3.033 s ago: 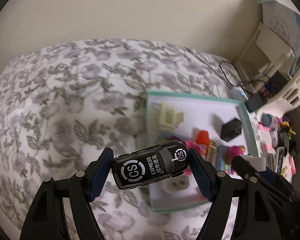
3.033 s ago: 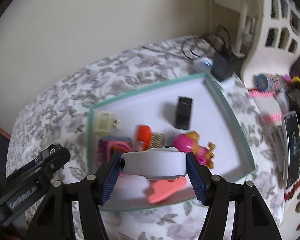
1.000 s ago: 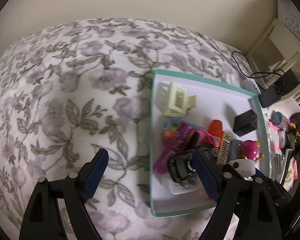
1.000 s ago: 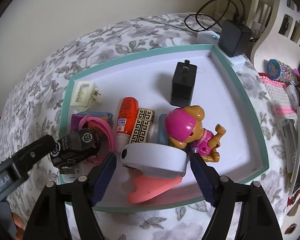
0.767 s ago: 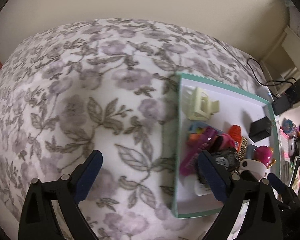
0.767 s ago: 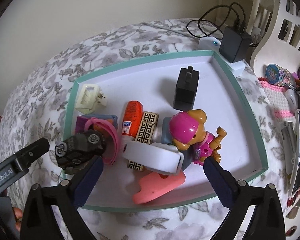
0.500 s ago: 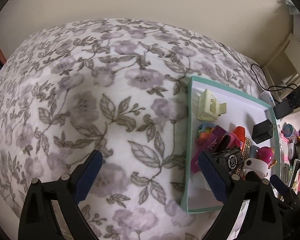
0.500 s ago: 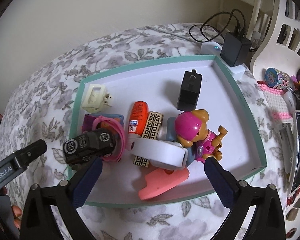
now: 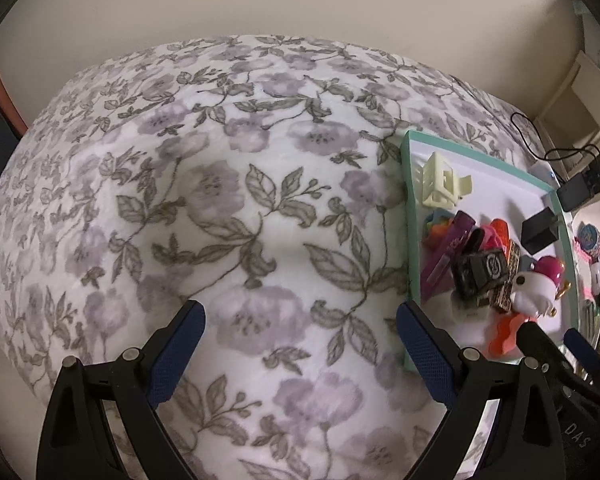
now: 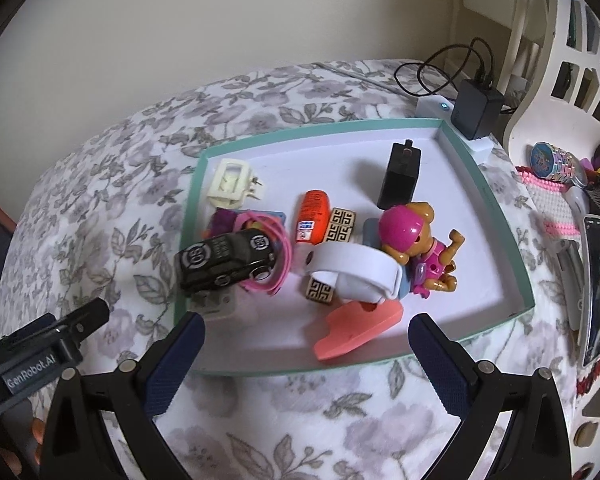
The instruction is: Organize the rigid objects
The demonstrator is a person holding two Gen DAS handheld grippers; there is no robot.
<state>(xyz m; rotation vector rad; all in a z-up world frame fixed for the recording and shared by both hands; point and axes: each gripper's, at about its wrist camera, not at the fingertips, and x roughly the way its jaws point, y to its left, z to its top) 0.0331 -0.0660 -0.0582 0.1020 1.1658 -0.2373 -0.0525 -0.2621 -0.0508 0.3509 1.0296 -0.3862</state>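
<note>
Both loads have left the jaws since the earlier frames, the black toy car [image 10: 227, 259] and white band [image 10: 352, 265] now lying in the green-rimmed tray [image 10: 496, 216]; left gripper [image 9: 300, 340] and right gripper [image 10: 306, 354], spread and empty, should retreat without clipping its near rim.

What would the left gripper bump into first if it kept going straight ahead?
Most likely just the flowery blanket. The left gripper is open and empty, aimed down at bare fabric, with the teal tray of toys off to its right side. Depth is hard to judge here.
</note>
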